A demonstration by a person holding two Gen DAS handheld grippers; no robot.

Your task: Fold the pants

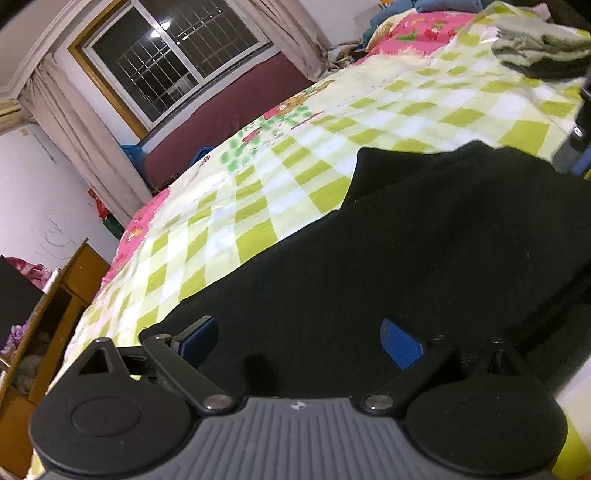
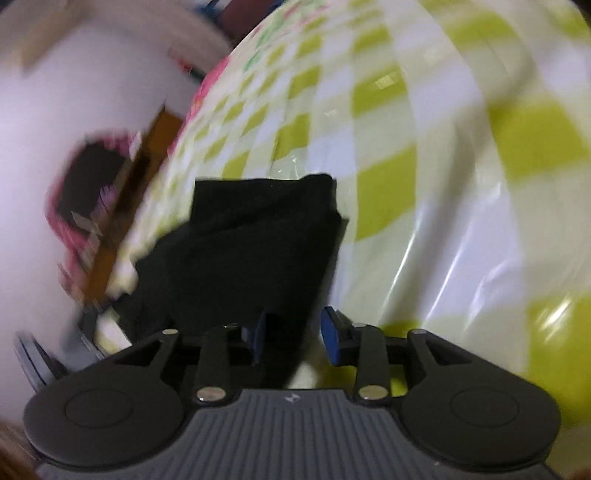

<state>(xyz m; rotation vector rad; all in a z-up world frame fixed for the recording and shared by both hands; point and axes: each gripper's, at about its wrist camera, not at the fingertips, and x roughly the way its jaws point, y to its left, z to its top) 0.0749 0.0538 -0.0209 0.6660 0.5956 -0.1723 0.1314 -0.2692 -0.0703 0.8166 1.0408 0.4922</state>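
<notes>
The black pants (image 1: pixel 424 236) lie spread on the green-and-white checked bedsheet (image 1: pixel 258 177). My left gripper (image 1: pixel 299 343) is open, its blue pads wide apart just over the near edge of the pants. In the right wrist view, which is blurred by motion, the pants (image 2: pixel 251 243) show as a folded dark block on the sheet (image 2: pixel 424 166). My right gripper (image 2: pixel 295 336) is open with a moderate gap; an edge of the black cloth lies between its fingers without being clamped. The right gripper also shows at the right edge of the left wrist view (image 1: pixel 578 144).
A grey and dark pile of clothes (image 1: pixel 543 48) lies at the far right of the bed. A wooden cabinet (image 1: pixel 48 302) stands left of the bed. A window (image 1: pixel 173 55) with curtains is behind. Pink bedding (image 1: pixel 417 29) lies at the far end.
</notes>
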